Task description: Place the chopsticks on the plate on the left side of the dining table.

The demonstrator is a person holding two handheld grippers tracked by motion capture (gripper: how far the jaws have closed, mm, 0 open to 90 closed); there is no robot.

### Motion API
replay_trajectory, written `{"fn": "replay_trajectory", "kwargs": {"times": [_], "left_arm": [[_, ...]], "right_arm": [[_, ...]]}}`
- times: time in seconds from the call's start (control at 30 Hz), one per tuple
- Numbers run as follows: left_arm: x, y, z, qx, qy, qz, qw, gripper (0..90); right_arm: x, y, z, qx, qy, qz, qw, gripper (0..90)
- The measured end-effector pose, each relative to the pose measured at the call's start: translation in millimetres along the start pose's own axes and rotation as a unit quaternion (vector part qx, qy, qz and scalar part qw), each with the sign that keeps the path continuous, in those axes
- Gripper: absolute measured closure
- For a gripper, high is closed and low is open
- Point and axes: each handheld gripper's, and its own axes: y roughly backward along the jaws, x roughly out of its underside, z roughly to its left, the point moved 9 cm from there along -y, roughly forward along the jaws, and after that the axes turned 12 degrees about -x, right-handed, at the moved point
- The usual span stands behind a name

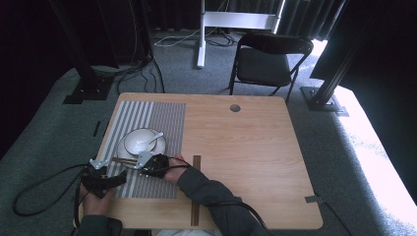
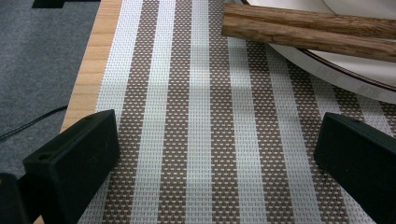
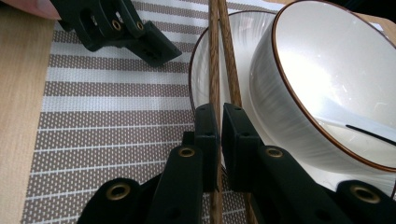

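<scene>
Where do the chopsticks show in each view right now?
High view: chopsticks lie lower left, across the plate's near rim.
Left gripper view: top right, over the plate edge.
Right gripper view: centre, running up from the right hand-held gripper.
Shared landmark: striped placemat.

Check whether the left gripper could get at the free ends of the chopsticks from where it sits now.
Probably yes: the left gripper is open over bare placemat, and the chopsticks lie just ahead across the plate rim with nothing between. The right gripper clamps their other end.
</scene>
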Motion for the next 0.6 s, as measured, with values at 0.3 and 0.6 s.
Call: {"fn": "replay_trajectory", "kwargs": {"times": [0.3,0.6], "left_arm": [[-0.2,-0.1,0.3,0.0,-0.002,-0.001,1.0,0.3],[-0.2,-0.1,0.1,0.0,0.0,-0.001,1.0,0.3]], "right_arm": [[0.8,0.2,-3.9,0.008,-0.001,0.001,1.0,85.5],[1.2,2.1,-9.4,0.017,-0.001,0.003,0.9999,85.3]]}}
